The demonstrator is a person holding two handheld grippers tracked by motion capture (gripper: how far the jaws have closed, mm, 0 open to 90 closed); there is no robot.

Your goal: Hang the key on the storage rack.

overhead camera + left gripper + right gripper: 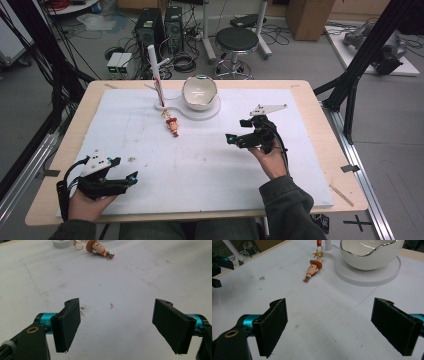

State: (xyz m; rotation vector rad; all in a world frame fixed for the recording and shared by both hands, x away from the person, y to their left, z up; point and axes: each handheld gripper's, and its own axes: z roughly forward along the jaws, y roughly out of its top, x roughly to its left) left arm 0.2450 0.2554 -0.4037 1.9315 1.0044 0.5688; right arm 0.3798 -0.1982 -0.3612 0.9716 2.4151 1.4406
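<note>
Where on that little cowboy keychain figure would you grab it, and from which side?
Probably by the big hatted head of the cowboy figure: the widest, firmest part. It lies flat on the white mat, feet toward the person, gold ring toward the stand, so come from above, jaws spanning the head's sides. The right gripper, open, sits nearer.

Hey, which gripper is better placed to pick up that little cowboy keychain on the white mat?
Probably the right gripper: it sits open nearer the cowboy keychain. The left gripper, also open, rests at the mat's near edge, farther away.
</note>
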